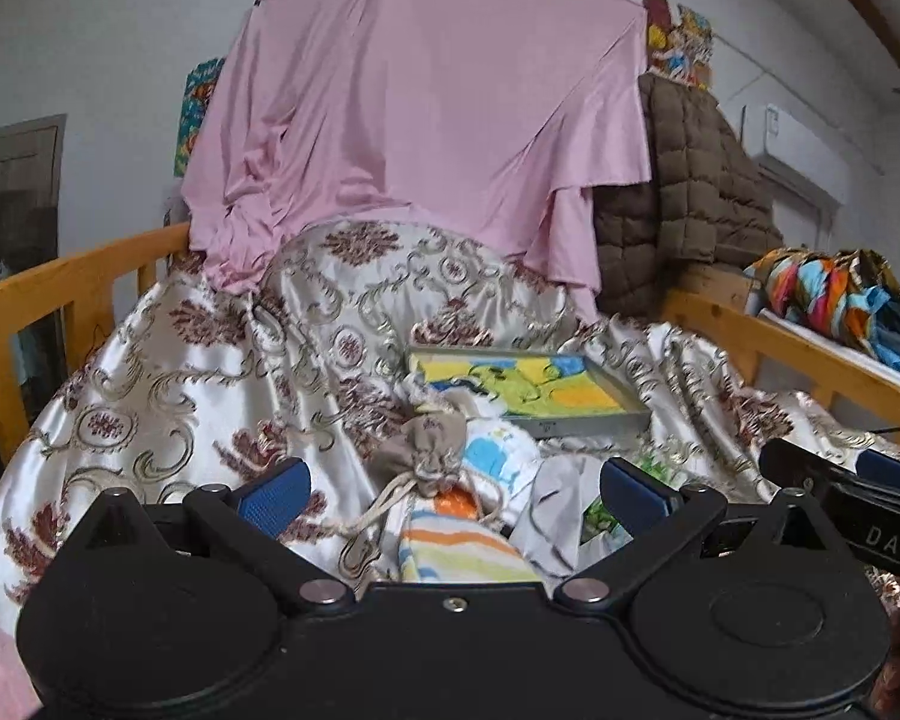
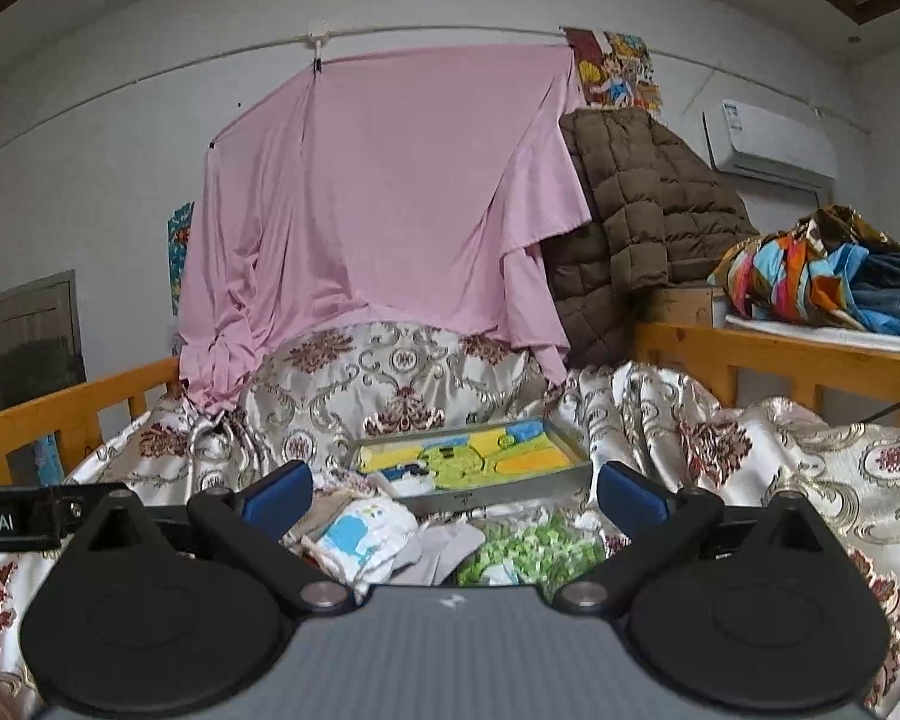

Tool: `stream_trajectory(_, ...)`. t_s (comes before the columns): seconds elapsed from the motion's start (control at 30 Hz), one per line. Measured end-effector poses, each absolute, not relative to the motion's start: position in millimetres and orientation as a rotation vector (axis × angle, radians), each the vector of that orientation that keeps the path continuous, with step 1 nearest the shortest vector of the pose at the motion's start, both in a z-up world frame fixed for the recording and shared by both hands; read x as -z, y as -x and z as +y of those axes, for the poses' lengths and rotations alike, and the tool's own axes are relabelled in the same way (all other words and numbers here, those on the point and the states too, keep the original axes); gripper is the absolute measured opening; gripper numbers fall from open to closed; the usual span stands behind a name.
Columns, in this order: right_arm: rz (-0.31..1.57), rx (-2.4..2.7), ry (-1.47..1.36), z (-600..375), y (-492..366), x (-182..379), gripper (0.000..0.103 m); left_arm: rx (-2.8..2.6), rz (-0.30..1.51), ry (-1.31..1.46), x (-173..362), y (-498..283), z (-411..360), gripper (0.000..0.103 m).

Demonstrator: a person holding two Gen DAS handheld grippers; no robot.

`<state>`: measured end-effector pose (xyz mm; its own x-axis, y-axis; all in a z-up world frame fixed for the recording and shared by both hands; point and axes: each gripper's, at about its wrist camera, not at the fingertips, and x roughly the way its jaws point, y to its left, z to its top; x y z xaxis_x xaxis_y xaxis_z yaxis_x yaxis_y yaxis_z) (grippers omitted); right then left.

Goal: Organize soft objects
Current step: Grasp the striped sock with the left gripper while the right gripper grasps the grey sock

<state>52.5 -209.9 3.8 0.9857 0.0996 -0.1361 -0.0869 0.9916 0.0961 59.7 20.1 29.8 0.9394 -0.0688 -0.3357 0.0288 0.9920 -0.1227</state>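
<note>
A heap of small soft items lies on the patterned satin bedspread. In the left wrist view I see a beige drawstring pouch, a striped cloth, a white cloth with a blue print and a grey-white cloth. Behind them sits a grey tray holding a yellow and green cloth. My left gripper is open just in front of the pouch. My right gripper is open over the blue-print cloth, a green-patterned cloth and the tray.
Wooden bed rails run along both sides. A pink sheet hangs at the head, a brown quilted coat beside it. Colourful clothes are piled at right. The right gripper's body shows at the left view's right edge.
</note>
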Motion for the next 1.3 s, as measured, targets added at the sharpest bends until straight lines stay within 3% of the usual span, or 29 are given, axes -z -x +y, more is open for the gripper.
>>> stream_trajectory(0.37, 0.279, -0.103, -0.072, -208.8, -69.3, 15.3, 0.103, 0.011, 0.466, 0.065, -21.5, -77.8, 18.1, 0.102)
stream_trajectory(0.83, 0.451, -0.130, -0.071, -210.2, -100.8, 27.9, 0.103, 0.165, 0.784, 0.021, -17.1, -154.2, 38.6, 0.102)
stream_trajectory(1.3, 0.735, -0.345, -0.062, -202.0, -176.9, 58.7, 0.103, 0.362, 1.065, 0.116, 33.6, -211.4, 47.2, 0.102)
